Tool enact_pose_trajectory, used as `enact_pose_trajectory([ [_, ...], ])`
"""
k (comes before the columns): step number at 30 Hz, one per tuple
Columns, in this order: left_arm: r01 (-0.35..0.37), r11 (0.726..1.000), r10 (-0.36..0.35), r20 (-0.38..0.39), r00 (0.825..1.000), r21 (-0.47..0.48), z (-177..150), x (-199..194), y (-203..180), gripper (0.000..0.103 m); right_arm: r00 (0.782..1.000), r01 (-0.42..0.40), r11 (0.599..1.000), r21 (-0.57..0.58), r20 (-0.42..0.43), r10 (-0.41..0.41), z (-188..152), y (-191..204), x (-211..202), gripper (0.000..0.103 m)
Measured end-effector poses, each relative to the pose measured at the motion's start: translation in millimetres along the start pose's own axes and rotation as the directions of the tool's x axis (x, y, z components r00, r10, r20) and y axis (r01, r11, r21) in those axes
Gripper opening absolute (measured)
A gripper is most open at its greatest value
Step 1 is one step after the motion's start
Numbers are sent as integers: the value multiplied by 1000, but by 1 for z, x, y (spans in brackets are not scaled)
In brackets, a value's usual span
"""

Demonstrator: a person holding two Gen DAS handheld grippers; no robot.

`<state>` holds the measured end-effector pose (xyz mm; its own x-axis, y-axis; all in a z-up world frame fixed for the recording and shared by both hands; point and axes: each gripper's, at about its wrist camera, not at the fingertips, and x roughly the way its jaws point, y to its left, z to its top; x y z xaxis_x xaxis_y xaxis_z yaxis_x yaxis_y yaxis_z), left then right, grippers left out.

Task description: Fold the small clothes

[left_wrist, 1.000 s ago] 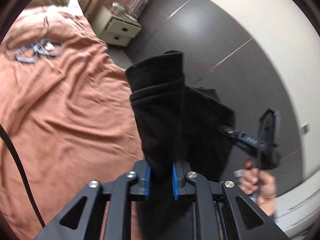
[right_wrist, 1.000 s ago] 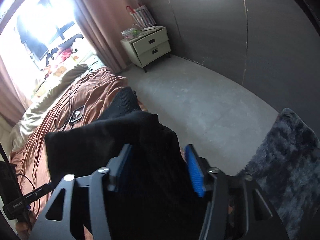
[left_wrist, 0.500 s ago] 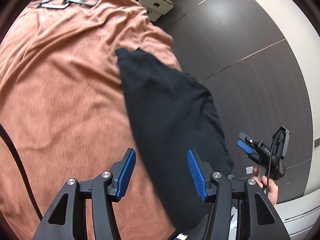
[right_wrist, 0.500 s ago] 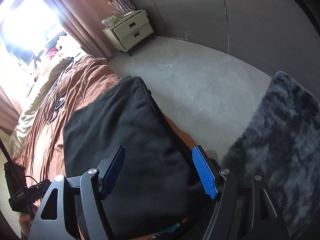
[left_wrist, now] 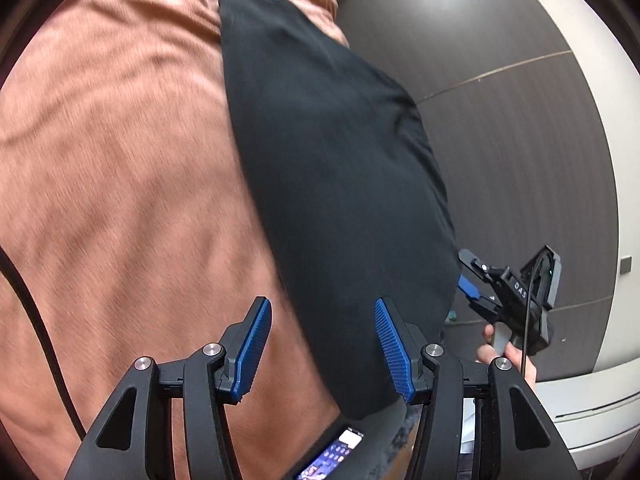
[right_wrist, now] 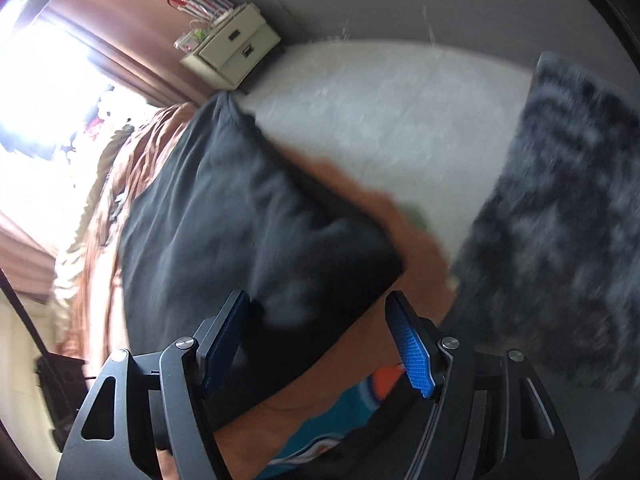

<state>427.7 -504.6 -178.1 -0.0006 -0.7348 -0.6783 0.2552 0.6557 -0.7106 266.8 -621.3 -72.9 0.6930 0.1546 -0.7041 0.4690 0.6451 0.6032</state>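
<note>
Left gripper (left_wrist: 322,354): jaws stand wide apart with nothing pinched; the blue pads (left_wrist: 253,347) hang over the near edge of the black garment, cloth showing between and behind them without touching either pad.
Right gripper (right_wrist: 320,344): jaws likewise wide, nothing clamped; the near corner of the dark cloth lies below and between the pads, free of both. From the left wrist view this same tool (left_wrist: 472,284) sits just beside the garment's right edge, held in a hand (left_wrist: 506,354).
Bed cover (left_wrist: 120,168): rust-orange, wrinkled fabric, filling the left and middle of the left wrist view; it carries the garment.
Black garment (left_wrist: 332,184): lying spread flat on the cover, a long dark shape running from the near edge of the bed away toward the far side, close along the bed's right-hand border. In the right wrist view (right_wrist: 224,220) it shows soft folds and is blurred.
Shaggy grey rug (right_wrist: 560,220): on the pale floor, right of the bed, well apart from the garment.
Floor (right_wrist: 380,112): light grey, between bed and rug.
Nightstand (right_wrist: 232,50): cream, two drawers, far corner by the curtain.
Black cable (left_wrist: 36,320): curving across the cover at left.
Phone (left_wrist: 332,454): lit screen, at the lower edge under the left tool.
</note>
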Motion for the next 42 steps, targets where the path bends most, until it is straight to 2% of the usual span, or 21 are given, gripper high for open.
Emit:
enact_pose_trajectory([
  [2, 17, 1000, -17, -20, 1000, -3, -4, 7, -1, 55, 999, -47, 999, 20, -1, 47, 4, -3, 6, 68],
  [4, 42, 999, -42, -38, 998, -13, -11, 14, -3, 55, 998, -69, 997, 26, 15, 68, 8, -6, 5, 60],
  [5, 51, 998, -52, -39, 998, -21, -14, 17, -3, 55, 995, -97, 995, 30, 15, 97, 11, -6, 4, 44],
  [6, 58, 998, -59, -42, 997, -29, -17, 20, -3, 55, 995, -103, 994, 33, 17, 102, 14, -7, 2, 38],
  [7, 67, 997, -68, -43, 997, -34, -16, 24, -4, 49, 995, -95, 995, 27, 23, 94, 13, -7, 0, 33],
  [9, 58, 998, -59, -33, 998, -32, -19, 25, -8, 44, 995, -91, 996, 14, 33, 90, 15, -6, -6, 18],
  [10, 56, 998, -57, -28, 998, -30, -19, 26, -9, 39, 996, -87, 996, 15, 37, 87, 17, -6, -10, 17],
  [14, 81, 995, -83, -26, 996, -60, -21, 25, -19, 32, 997, -44, 999, 15, 65, 43, 23, -9, -22, 16],
  [17, 91, 995, -93, -40, 995, -45, -25, 29, -31, 31, 997, -55, 996, 64, 52, 51, 20, -21, -22, 20],
  [20, 36, 999, -36, -60, 998, -8, -26, 36, -35, 32, 999, -19, 999, 36, 46, 18, 8, -20, -29, 27],
  [24, 28, 999, -31, -67, 997, -46, -25, 35, -24, 34, 999, 28, 999, -25, 42, -27, -8, 11, -37, 29],
  [28, -2, 1000, 1, -60, 998, -22, -28, 26, -28, 34, 998, 44, 995, -88, 38, -41, -24, 35, -51, 32],
  [30, -3, 1000, 2, -51, 999, -21, -29, 20, -29, 34, 998, 52, 992, -117, 51, -46, -31, 43, -62, 45],
  [34, -7, 1000, 7, -22, 1000, -16, -31, 1, -32, 34, 994, 75, 980, -186, 86, -60, -47, 62, -86, 58],
  [36, -13, 1000, 13, -3, 1000, 4, -36, -15, -33, 34, 992, 94, 971, -221, 105, -72, -58, 72, -96, 68],
  [38, -30, 999, 30, 16, 999, 25, -38, -25, -36, 37, 990, 105, 964, -244, 122, -77, -71, 80, -107, 76],
  [42, -66, 997, 64, 58, 996, 32, -46, -51, -37, 57, 987, 110, 955, -275, 145, -72, -96, 93, -127, 83],
])
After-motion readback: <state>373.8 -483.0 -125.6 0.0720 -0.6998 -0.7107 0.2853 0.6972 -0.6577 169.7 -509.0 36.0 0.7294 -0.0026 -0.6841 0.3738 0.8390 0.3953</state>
